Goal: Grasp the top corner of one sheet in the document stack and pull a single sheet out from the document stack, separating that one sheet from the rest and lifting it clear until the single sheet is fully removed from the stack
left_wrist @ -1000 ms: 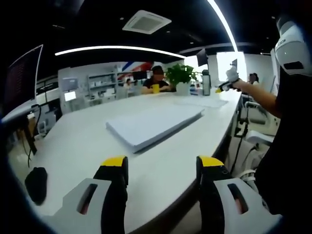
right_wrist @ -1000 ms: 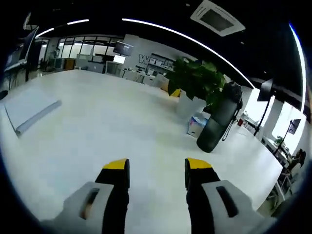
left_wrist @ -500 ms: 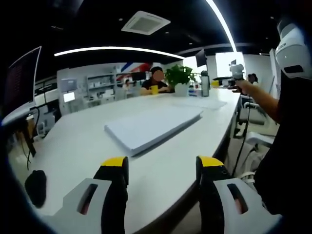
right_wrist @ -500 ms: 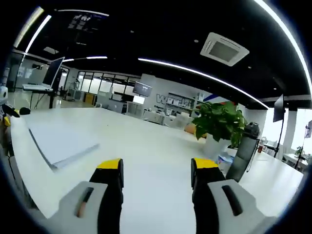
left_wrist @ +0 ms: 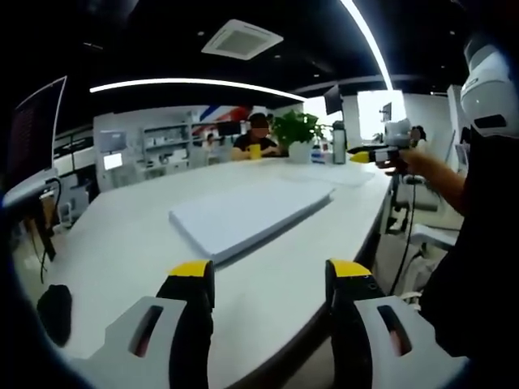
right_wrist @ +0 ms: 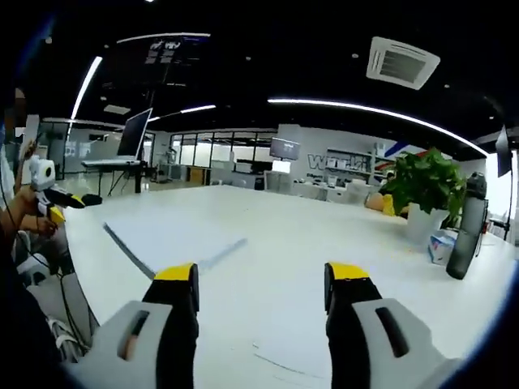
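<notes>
- Meanwhile, my left gripper (left_wrist: 270,279) hangs over the near edge of the long white table (left_wrist: 122,235), its yellow-tipped jaws spread wide with nothing between them.
- My right gripper (right_wrist: 261,284) is likewise spread and empty above the same table (right_wrist: 324,243); seen from the left gripper view it (left_wrist: 369,154) is held out over the far right edge, well apart from the paper.
- Between the two grippers the document stack (left_wrist: 247,212) lies flat and untouched on the table, a neat white block; in the right gripper view the document stack (right_wrist: 166,235) sits just beyond the left jaw.
- Near the stack, nothing stands in the way; a loose sheet (left_wrist: 336,171) lies farther along the table.
- At the far end stand a potted plant (right_wrist: 426,190), a dark bottle (right_wrist: 467,227) and what may be a small carton (right_wrist: 442,245), too blurred to be sure.
- A dark object (left_wrist: 55,312) rests at the table's left edge.
- Overhead, a ceiling vent (left_wrist: 241,38) and curved light strips (left_wrist: 186,82) cross the dark open-plan office ceiling.
</notes>
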`<state>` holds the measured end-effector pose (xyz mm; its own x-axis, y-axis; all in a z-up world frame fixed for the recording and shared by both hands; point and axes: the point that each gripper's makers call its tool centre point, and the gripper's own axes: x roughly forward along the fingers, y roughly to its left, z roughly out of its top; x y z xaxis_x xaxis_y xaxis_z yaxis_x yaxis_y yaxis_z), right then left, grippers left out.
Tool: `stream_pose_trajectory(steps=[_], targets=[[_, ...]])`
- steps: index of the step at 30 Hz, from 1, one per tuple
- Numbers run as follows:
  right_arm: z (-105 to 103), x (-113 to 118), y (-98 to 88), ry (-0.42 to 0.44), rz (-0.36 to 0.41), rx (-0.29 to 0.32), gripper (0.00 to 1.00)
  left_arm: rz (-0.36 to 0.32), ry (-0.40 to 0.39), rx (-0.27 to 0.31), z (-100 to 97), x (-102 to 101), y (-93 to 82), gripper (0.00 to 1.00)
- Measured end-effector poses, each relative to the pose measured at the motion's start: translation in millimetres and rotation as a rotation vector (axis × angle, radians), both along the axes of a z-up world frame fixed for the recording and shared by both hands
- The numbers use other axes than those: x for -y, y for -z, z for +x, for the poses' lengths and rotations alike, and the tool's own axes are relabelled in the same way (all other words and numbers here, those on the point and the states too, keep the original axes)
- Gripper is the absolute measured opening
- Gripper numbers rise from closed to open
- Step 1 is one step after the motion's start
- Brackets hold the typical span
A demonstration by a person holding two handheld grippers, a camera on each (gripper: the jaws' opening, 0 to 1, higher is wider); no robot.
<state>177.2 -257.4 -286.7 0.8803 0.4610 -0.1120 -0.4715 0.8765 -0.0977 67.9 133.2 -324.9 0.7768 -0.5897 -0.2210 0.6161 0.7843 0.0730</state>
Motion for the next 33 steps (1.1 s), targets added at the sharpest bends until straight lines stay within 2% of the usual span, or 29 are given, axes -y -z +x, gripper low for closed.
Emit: stream_pose_trajectory(steps=[6, 8, 11, 16, 18, 21, 27, 29, 31, 33], targets=[[-16, -31, 17.6, -0.08, 0.078, -0.039, 0.63, 0.001, 0.003, -0.001, 0.9, 5, 1.1, 0.55], [-19, -38, 20.3, -0.09, 0.06, -0.031, 0.63, -0.013, 0.001, -0.002, 2.1, 6, 0.7, 0.55], [-24, -47, 18.1, -0.109, 0.046, -0.015, 0.62, -0.028, -0.003, 0.0, 3.3, 7, -0.7, 0.54], [-30, -66, 7.2, -0.147, 0.103, 0.025, 0.61, -0.067, -0.021, 0.014, 6.5, 6, -5.6, 0.53], [-30, -72, 6.5, -0.154, 0.142, 0.022, 0.6, -0.08, -0.025, 0.016, 7.2, 6, -7.0, 0.53], [-29, -80, 10.2, -0.153, 0.17, 0.009, 0.59, -0.087, -0.023, 0.015, 7.3, 6, -7.7, 0.53], [-28, -89, 24.6, -0.142, 0.131, -0.001, 0.59, -0.089, -0.016, 0.013, 7.6, 8, -8.7, 0.53], [-29, -91, 28.0, -0.151, 0.153, -0.014, 0.58, -0.089, -0.016, 0.012, 8.6, 8, -8.2, 0.53], [-31, -95, 31.1, -0.163, 0.213, -0.029, 0.58, -0.094, -0.018, 0.009, 10.1, 10, -7.0, 0.53], [-33, -97, 33.7, -0.17, 0.217, -0.03, 0.58, -0.109, -0.025, 0.006, 12.3, 12, -6.4, 0.53]])
